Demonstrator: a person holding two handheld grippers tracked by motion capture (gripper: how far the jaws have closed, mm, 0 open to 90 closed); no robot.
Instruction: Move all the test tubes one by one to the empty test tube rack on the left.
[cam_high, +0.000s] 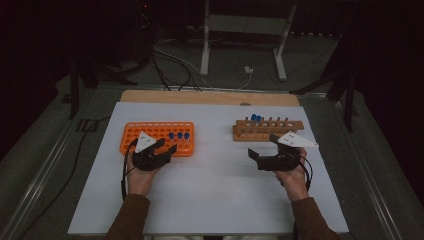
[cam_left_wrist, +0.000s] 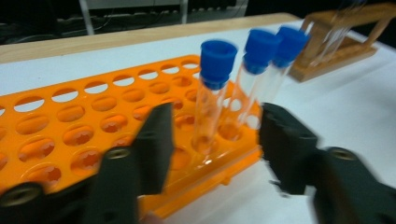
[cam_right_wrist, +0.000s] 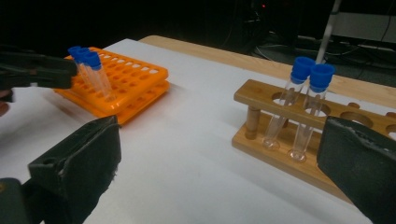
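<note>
Tubes are kept upright in the orange rack, bracketed ungripped by the wide-open left tool; the right tool gapes empty.

Dim dark surroundings, brightly lit white table, slight motion blur.

The left rack is glossy orange plastic; the right rack is smooth wood. Clear tubes carry blue plastic caps above a matt white tabletop.
</note>
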